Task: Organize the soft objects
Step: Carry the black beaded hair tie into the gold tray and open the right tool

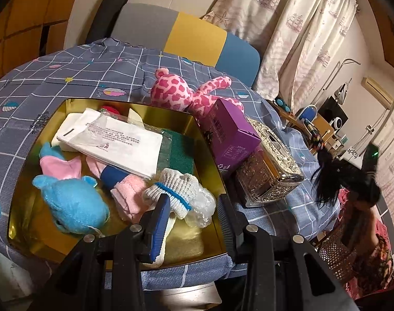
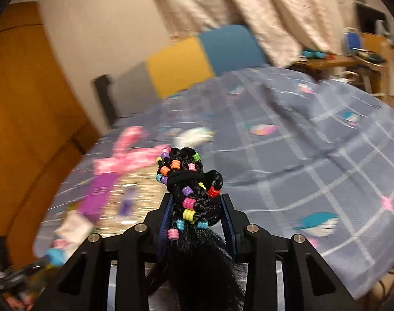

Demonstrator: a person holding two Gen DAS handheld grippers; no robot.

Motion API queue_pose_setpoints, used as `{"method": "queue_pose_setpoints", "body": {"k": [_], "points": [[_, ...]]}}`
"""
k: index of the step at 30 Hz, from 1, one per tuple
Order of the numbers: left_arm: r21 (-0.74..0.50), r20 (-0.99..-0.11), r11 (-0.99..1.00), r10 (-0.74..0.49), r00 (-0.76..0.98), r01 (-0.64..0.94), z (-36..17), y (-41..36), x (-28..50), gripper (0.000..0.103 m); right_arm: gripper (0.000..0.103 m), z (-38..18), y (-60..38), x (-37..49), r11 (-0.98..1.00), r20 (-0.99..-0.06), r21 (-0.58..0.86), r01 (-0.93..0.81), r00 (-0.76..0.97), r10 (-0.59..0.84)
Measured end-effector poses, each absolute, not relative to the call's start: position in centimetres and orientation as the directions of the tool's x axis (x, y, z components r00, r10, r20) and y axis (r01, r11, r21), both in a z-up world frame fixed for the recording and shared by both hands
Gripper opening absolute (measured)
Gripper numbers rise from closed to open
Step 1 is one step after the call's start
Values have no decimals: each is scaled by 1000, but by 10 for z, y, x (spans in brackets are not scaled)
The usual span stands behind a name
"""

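Note:
A gold tin (image 1: 41, 129) on the bed holds a blue dolphin plush (image 1: 72, 202), pink socks (image 1: 129, 194), a grey knitted sock with a blue stripe (image 1: 176, 186), papers (image 1: 119, 140) and a green pad (image 1: 178, 150). My left gripper (image 1: 191, 223) hovers open over the tin's near right corner, its right finger along the tin wall. A pink spotted plush (image 1: 181, 90) lies beyond the tin. My right gripper (image 2: 197, 204) is shut on a black hairpiece with coloured beads (image 2: 189, 178), held above the bed. In the left wrist view that hairpiece (image 1: 324, 176) hangs at the right.
A purple box (image 1: 228, 132) and an ornate silver box (image 1: 269, 160) stand against the tin's right side. The blue checked bedspread (image 2: 300, 155) covers the bed, with a grey, yellow and blue headboard (image 1: 194, 33) behind. A person in floral clothing (image 1: 373, 246) is at lower right.

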State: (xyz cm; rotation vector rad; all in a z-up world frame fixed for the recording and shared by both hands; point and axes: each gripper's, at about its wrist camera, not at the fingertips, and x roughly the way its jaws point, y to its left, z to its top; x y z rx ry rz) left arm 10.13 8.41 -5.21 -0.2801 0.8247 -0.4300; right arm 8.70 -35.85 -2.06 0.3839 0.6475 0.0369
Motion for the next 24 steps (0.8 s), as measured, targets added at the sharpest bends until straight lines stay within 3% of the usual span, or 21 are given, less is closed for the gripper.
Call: {"method": "queue_pose_setpoints", "body": {"k": [9, 15, 24], "points": [[-417, -639, 881, -460, 616, 225, -56, 104, 96, 38, 36, 12, -217, 108, 853, -514, 441, -278, 701, 494], [-424, -639, 885, -444, 629, 194, -59, 124, 92, 38, 36, -3, -146, 143, 830, -563, 440, -342, 614, 552], [-449, -644, 882, -429, 634, 140, -67, 144, 89, 38, 38, -40, -79, 204, 883, -667, 352, -311, 578, 470]]}}
